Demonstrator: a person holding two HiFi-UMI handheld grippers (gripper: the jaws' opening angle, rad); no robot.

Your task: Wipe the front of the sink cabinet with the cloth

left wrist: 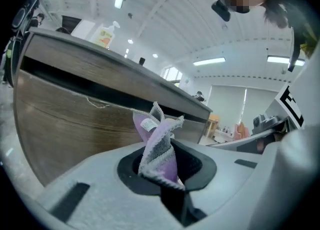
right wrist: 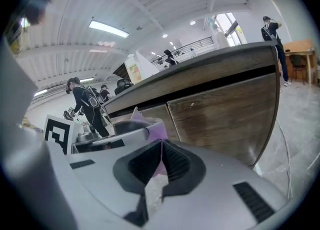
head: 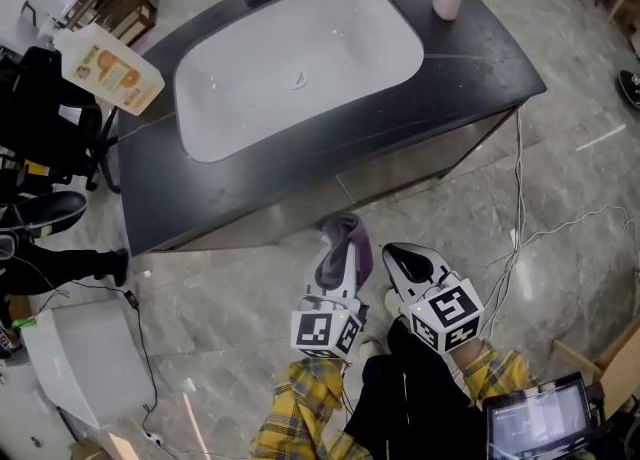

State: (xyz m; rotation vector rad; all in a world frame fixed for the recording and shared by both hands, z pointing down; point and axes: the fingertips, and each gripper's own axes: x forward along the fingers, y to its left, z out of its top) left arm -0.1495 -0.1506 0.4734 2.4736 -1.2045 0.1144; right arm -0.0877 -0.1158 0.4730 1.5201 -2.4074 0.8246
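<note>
Seen from above, a dark stone-look counter (head: 480,58) with a white oval sink basin (head: 300,58) set into it runs slantwise across the top of the scene. Below its near edge is the brown wood-grain cabinet front (head: 300,210), a long panel stretching from left to right. The left claw (head: 338,266) points straight at that panel from the grey tiled floor side. Its jaws are clamped tight on a crumpled purple and grey cloth (head: 346,238), which sticks forward out of the tips toward the wood. In the left gripper view the cloth (left wrist: 159,149) rises from the closed left claw (left wrist: 162,171), with the cabinet front (left wrist: 75,119) filling the space just beyond it (whether the fabric already touches the wood cannot be told). The right claw (head: 405,260) sits just beside the left one, on its right. Its own view shows its jaws (right wrist: 161,164) pressed together with nothing between them, facing the same panel (right wrist: 225,119). Judging by this, the cloth-bearing left claw needs only a short push forward, then strokes sideways along the panel's length
</note>
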